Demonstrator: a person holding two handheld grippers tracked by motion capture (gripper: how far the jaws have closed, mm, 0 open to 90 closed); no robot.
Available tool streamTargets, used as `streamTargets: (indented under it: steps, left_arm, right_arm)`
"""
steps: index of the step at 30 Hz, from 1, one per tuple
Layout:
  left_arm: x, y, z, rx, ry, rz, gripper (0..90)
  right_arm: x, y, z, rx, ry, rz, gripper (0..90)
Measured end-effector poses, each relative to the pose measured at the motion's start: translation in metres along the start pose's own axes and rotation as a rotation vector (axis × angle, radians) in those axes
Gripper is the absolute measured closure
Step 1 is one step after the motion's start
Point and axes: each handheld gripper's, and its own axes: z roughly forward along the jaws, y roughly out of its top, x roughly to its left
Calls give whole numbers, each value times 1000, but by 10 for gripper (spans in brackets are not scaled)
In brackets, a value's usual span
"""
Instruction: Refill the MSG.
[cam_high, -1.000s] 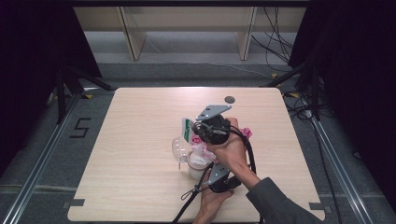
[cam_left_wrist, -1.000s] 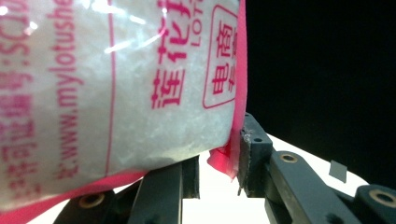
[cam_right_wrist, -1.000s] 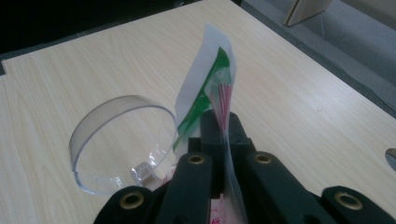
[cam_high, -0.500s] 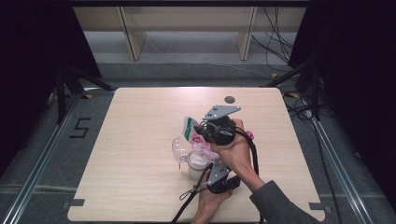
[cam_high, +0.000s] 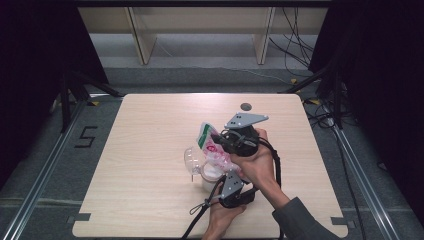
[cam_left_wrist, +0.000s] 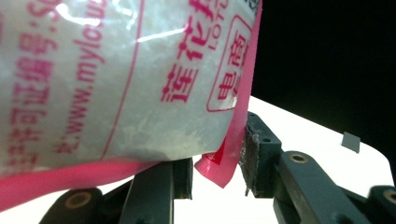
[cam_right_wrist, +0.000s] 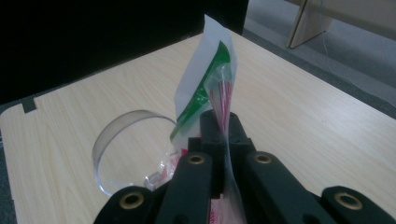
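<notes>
Right tongs (cam_right_wrist: 223, 135) stand clamped on the bag (cam_high: 214, 149), held near the counter (cam_high: 150, 130) centre above the clear cup (cam_high: 192, 159) at nine o'clock. Left tongs (cam_left_wrist: 215, 168) have just been opening; the bag's pink corner hangs between them, released. Judged: handover to one grip.

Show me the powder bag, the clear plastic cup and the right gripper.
powder bag (cam_left_wrist: 116, 79): left gripper view, its printed front.
clear plastic cup (cam_right_wrist: 122, 140): right gripper view, its round rim.
right gripper (cam_right_wrist: 223, 128): right gripper view, jaw tips pinching the bag's top.
</notes>
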Motion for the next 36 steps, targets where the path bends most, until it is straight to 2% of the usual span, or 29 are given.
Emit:
streamTargets:
  steps: [3,4,5,6,7,8,9,11,13,14,15,17,18,21,23,25,26,27,28,29,31,33,34,35,36]
  left_arm:
    - [1,-1,-2,32,5,7,649]
    - [2,-1,-3,53,13,20,648]
    - [0,-1,-3,34,5,-7,648]
    - [0,-2,-3,35,11,-14,646]
    - [0,-3,-4,41,14,-7,638]
    - [1,-3,-5,60,19,12,631]
    - [1,-4,-4,44,17,-5,626]
    - [1,-5,-5,48,18,-1,623]
    - [1,-6,-5,54,13,11,624]
    - [1,-6,-6,61,8,15,624]
    - [0,-6,-7,66,17,14,622]
    - [-1,-6,-7,69,16,13,613]
    - [-1,-6,-7,66,13,10,592]
    - [-1,-5,-9,73,20,-1,566]
    - [-1,-5,-10,87,27,-2,488]
    - [-2,-4,-14,93,41,3,485]
    - [-2,-5,-15,88,38,0,473]
    - [-3,-4,-17,101,48,0,456]
    - [-3,-5,-18,105,39,-1,429]
    - [-4,-6,-19,102,41,1,400]
    - [-4,-6,-26,142,49,26,414]
    - [-7,-8,-28,117,28,-6,402]
    - [-7,-8,-31,138,38,16,394]
    - [-8,-9,-32,130,38,14,393]
    - [-9,-9,-34,131,43,8,390]
  right_arm:
    - [-4,-2,-3,-24,0,-7,900]
    - [-4,-4,-5,-25,0,27,900]
    - [-6,-5,-6,-31,3,33,900]
    - [-6,-6,-8,-40,7,38,900]
    - [-9,-8,-8,-59,13,32,900]
    - [-10,-9,-11,-67,18,47,900]
    - [-12,-11,-12,-85,19,41,900]
    - [-15,-14,-19,-88,6,90,900]
    - [-18,-18,-22,-112,8,94,900]
    - [-21,-19,-24,-118,12,72,900]
    - [-20,-21,-27,-118,6,112,900]
    - [-24,-24,-28,-152,15,97,900]
    - [-25,-26,-32,-166,25,124,900]
    - [-26,-29,-35,-183,24,143,900]
    - [-29,-33,-40,-211,23,158,900]
    - [-31,-35,-42,-218,22,168,900]
    - [-33,-37,-42,-253,33,158,900]
    - [-32,-40,-45,-254,35,183,900]
    - [-31,-42,-48,-260,45,208,900]
    - [-32,-44,-49,-272,50,208,900]
    - [-35,-50,-52,-305,51,213,900]
    - [-37,-55,-54,-306,60,245,900]
    - [-37,-57,-55,-314,59,250,900]
    - [-39,-59,-55,-341,60,239,900]
    - [-37,-61,-58,-331,59,279,900]
